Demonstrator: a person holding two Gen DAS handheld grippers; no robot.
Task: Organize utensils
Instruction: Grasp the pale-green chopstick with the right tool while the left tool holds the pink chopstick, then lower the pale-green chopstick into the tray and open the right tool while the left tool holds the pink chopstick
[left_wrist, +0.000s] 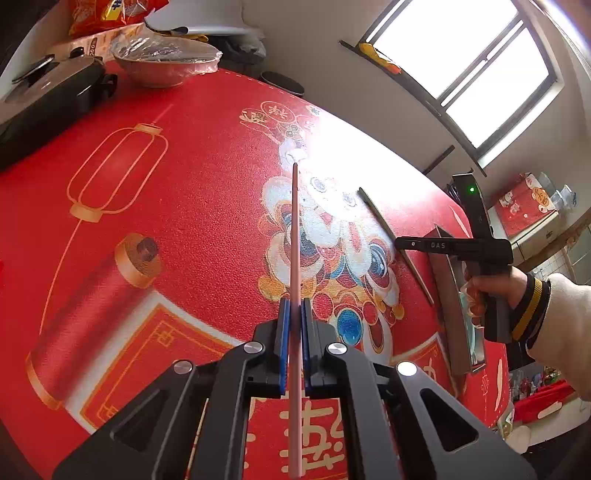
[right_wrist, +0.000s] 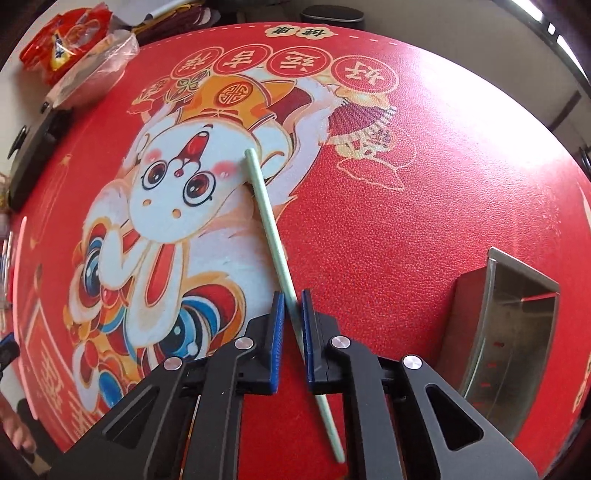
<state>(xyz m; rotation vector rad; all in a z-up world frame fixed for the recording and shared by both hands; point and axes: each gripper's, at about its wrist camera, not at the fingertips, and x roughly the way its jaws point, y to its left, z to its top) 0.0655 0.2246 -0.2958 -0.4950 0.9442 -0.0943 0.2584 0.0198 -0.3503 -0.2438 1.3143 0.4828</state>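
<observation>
Two claws, one chopstick in each.

My left claw is squeezing a pink chopstick, holding it up over the red table mat. My right claw is pinching a green chopstick that is lying on the mat's bunny picture. A shiny metal holder is sitting near, to the right.

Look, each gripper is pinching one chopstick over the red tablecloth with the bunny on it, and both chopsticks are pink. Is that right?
Almost. Only the left gripper pinches a pink chopstick, as the left wrist view shows. The right wrist view shows the right gripper pinching a pale green chopstick. The red tablecloth with the bunny is right.
</observation>
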